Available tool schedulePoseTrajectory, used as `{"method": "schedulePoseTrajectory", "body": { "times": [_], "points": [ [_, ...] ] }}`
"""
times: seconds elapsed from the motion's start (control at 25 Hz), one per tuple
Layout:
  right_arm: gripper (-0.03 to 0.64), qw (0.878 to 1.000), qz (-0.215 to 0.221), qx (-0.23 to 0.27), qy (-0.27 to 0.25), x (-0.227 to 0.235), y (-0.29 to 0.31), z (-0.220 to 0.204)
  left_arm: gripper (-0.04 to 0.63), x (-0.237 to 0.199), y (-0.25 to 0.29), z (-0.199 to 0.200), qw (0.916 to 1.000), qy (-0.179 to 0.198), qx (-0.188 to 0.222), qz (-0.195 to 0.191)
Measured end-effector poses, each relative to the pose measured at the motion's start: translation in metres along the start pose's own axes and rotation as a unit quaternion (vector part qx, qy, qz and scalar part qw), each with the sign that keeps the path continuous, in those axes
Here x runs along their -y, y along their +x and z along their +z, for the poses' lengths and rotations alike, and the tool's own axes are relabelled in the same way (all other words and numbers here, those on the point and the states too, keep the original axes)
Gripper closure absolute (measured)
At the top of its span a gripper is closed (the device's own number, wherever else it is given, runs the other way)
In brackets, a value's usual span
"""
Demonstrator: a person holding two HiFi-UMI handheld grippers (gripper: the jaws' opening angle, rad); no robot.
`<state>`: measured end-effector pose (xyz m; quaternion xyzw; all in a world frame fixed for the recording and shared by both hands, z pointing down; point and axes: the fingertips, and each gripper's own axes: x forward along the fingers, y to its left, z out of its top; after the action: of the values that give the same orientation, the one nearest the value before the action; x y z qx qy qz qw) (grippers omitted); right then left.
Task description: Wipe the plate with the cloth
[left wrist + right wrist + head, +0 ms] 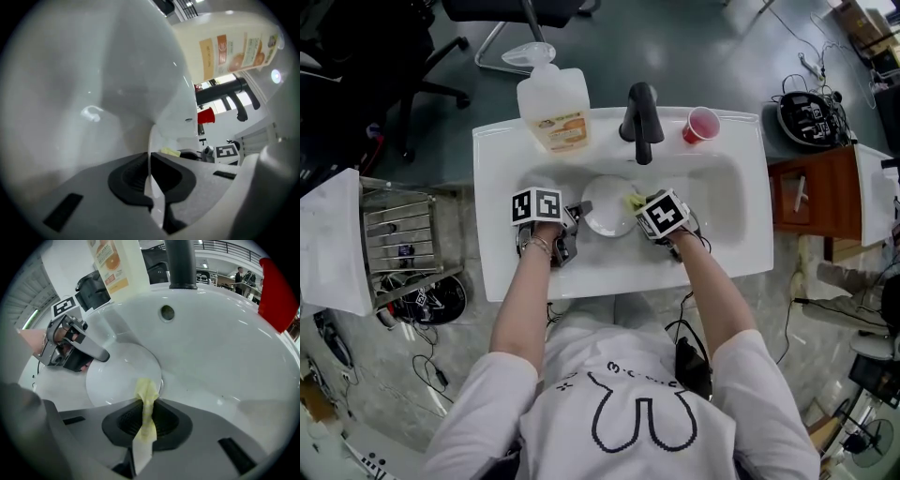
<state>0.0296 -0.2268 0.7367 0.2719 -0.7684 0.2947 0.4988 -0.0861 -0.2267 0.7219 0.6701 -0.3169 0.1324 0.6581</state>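
A small white plate (607,208) lies in the basin of the white sink (741,202). My left gripper (577,218) is shut on the plate's left rim. In the left gripper view the rim (150,157) stands edge-on between the pads of that gripper (152,190). My right gripper (640,209) is shut on a yellow cloth (635,200) over the plate's right edge. In the right gripper view the cloth (146,401) hangs out of the right gripper (144,430) onto the plate (122,373), and the left gripper (75,345) grips the plate's far side.
A black faucet (640,122) rises at the sink's back, with a soap bottle (553,105) to its left and a red cup (701,125) to its right. A wire dish rack (398,239) stands left of the sink, a wooden cabinet (811,192) right of it.
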Motion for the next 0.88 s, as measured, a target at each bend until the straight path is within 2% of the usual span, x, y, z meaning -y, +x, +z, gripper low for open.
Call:
{"method": "schedulePoseTrajectory", "body": {
  "times": [0.08,0.32,0.6,0.88],
  "points": [
    [0.566,1.0,-0.001,0.002,-0.001,0.0,-0.002,0.001,0.577,0.005,-0.003,0.001,0.9999,0.003,0.005,-0.008],
    [0.566,0.999,-0.011,0.029,-0.016,-0.003,-0.018,0.007,0.578,0.02,-0.014,0.0,0.9978,0.065,0.006,0.012],
    [0.566,0.995,-0.008,0.102,0.017,-0.011,-0.073,0.018,0.578,0.049,-0.044,-0.003,0.9943,0.099,0.035,0.019],
    [0.566,0.988,-0.022,0.151,0.034,-0.019,-0.135,0.016,0.577,0.088,-0.077,-0.012,0.9894,0.129,0.065,0.019]
  ]
}}
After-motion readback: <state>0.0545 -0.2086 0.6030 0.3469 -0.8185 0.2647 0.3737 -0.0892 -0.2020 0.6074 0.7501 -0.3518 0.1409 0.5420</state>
